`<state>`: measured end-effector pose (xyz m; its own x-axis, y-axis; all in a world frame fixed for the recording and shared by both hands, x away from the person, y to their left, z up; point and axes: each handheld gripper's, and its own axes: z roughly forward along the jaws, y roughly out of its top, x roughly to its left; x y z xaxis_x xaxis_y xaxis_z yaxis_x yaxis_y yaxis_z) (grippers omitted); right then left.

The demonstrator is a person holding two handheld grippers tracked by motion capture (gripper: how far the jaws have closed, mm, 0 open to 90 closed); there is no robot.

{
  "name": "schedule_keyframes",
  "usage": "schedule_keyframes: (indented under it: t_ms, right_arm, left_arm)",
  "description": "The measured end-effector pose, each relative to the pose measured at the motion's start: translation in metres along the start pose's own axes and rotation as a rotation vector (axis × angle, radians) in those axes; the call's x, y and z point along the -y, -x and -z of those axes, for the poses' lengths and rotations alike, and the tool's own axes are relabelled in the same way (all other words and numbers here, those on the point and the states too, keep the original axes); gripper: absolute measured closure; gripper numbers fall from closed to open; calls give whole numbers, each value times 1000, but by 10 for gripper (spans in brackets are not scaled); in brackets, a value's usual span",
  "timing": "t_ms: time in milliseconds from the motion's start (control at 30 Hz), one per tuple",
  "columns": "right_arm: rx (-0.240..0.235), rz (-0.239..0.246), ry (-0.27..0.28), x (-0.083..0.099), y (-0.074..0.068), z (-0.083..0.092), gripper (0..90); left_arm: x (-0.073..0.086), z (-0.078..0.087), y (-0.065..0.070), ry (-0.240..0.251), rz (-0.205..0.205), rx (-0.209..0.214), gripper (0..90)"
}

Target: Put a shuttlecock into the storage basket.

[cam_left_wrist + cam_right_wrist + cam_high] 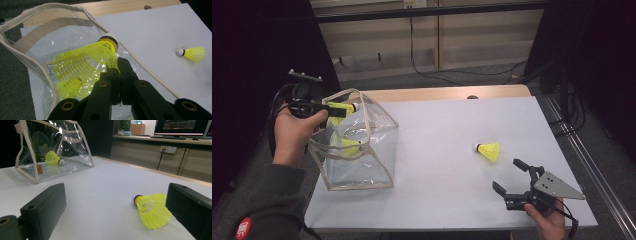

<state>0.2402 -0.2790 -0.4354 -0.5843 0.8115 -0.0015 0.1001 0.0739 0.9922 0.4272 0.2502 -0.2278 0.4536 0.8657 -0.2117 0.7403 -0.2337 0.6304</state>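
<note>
Shuttlecock (85, 65) is sitting pinched in the left gripper (117, 62) over the clear bag's (362, 165) open mouth, another lying inside; a third shuttlecock (488, 151) is lying on the white table (437, 125) just ahead of the wide-open right gripper (510, 176)

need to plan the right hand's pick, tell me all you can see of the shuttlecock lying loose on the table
The loose shuttlecock has a neon-yellow mesh skirt that looks like plastic, a white rounded head and a dark band behind it. It lies on its side on the white tabletop, untouched, just ahead of the open right gripper.
</note>
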Motion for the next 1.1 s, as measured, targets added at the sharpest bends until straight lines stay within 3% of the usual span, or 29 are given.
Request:
schedule_keyframes:
  t_ms: [567,700,1100]
  right_arm:
    - [-1,4,-1,0,1,1,29]
    - [-2,1,-1,0,0,1,29]
    - [-1,2,-1,0,0,1,30]
  left_arm:
    - [6,-17,-2,-35,3,-6,884]
    - [7,-20,-2,-28,19,-15,883]
    - [7,-29,0,-56,8,-21,883]
